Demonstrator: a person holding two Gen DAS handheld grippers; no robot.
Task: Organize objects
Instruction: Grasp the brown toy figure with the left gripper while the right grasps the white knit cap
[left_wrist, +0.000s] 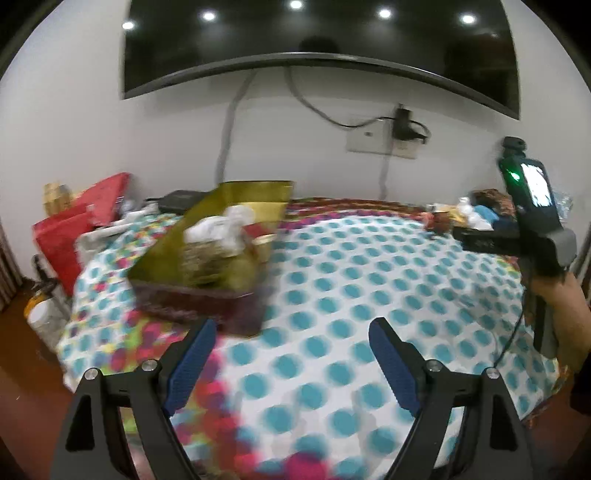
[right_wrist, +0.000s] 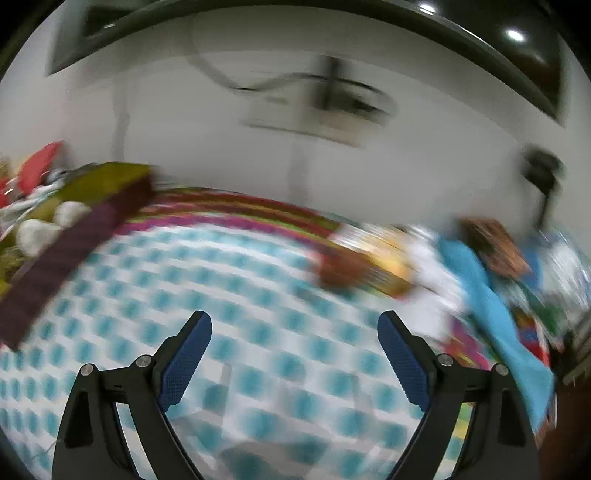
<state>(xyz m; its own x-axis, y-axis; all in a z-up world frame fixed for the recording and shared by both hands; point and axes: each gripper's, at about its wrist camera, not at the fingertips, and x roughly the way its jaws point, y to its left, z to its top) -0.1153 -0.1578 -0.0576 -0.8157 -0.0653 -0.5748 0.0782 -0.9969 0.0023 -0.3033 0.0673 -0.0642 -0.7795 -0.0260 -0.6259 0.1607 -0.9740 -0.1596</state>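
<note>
right gripper: jaws wide apart, nothing between | below: dotted bedspread | far left: maroon-sided box holding white items | right: blurred pile with blue cloth | behind: wall-mounted TV

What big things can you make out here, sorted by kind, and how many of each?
Grippers: 2, left gripper and right gripper, both open and empty
Open box with gold lining: 1
Red bags: 2
Wall television: 1
Dotted bedspread: 1
Total: 7
The heap of small items by the wall is too blurred to count.
</note>
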